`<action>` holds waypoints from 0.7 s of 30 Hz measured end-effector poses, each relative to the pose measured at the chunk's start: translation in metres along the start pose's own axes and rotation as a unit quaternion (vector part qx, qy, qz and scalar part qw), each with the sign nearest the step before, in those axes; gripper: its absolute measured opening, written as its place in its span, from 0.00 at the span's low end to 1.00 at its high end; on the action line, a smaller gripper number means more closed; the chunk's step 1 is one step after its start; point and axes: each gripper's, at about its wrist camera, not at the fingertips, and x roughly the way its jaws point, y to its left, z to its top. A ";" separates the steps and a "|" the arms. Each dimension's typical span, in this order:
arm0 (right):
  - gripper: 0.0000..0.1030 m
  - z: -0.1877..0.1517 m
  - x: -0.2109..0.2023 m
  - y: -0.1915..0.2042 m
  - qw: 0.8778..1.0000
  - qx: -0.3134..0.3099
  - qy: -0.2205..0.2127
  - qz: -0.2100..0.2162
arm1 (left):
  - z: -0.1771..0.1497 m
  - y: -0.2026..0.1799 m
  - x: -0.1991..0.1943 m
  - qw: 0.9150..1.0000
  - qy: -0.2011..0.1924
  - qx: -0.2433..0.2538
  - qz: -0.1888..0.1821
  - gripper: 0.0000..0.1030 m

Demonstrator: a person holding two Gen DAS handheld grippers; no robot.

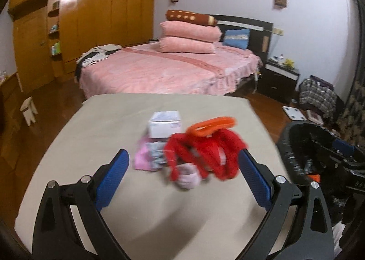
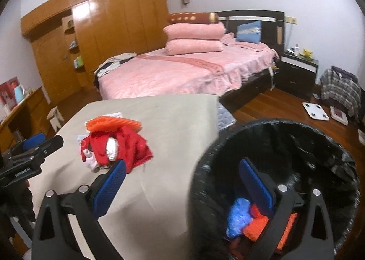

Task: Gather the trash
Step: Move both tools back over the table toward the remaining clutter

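Left tool (image 1: 183, 166): jaws wide apart, gripping nothing; it hangs over the near part of the bench, its blue pads flanking the pile from the near side; one pad lies just beside the red cloth, contact not clear.
Right tool (image 2: 182, 176): jaws wide apart, empty; its left finger is over the bench edge, its right finger over the bin mouth.
Bench (image 1: 98, 127): beige-covered top, in front of the bed.
Pile: heaped at mid-bench, blurred in the left view.
Red cloth (image 1: 205, 157): crumpled, the largest item of the pile, at its right side.
Orange piece (image 1: 211, 126): lies on top of the red cloth, at the far side.
White box (image 1: 165, 124): at the far left of the pile, touching it.
Pink scraps (image 1: 143, 157): at the left and near edge of the pile, partly under the red cloth.
Bin (image 2: 205, 168): black-lined, just right of the bench.
Bin contents: a blue wad (image 2: 238, 216) and orange-red pieces (image 2: 256, 225) at the bottom.
Bed (image 1: 159, 70): pink cover, beyond the bench, with stacked pillows at its far end.
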 end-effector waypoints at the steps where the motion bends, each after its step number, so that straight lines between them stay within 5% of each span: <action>1: 0.94 0.000 0.004 0.003 1.000 -0.003 0.001 0.001 | -0.001 0.006 0.002 1.000 0.002 -0.004 0.005 0.91; 10: 0.89 0.003 0.051 0.033 0.999 -0.031 0.023 0.004 | -0.009 0.037 0.016 0.999 0.012 -0.022 0.035 0.91; 21: 0.75 -0.010 0.101 0.039 0.997 -0.037 0.061 -0.039 | -0.005 0.072 0.056 0.996 0.039 -0.045 0.071 0.90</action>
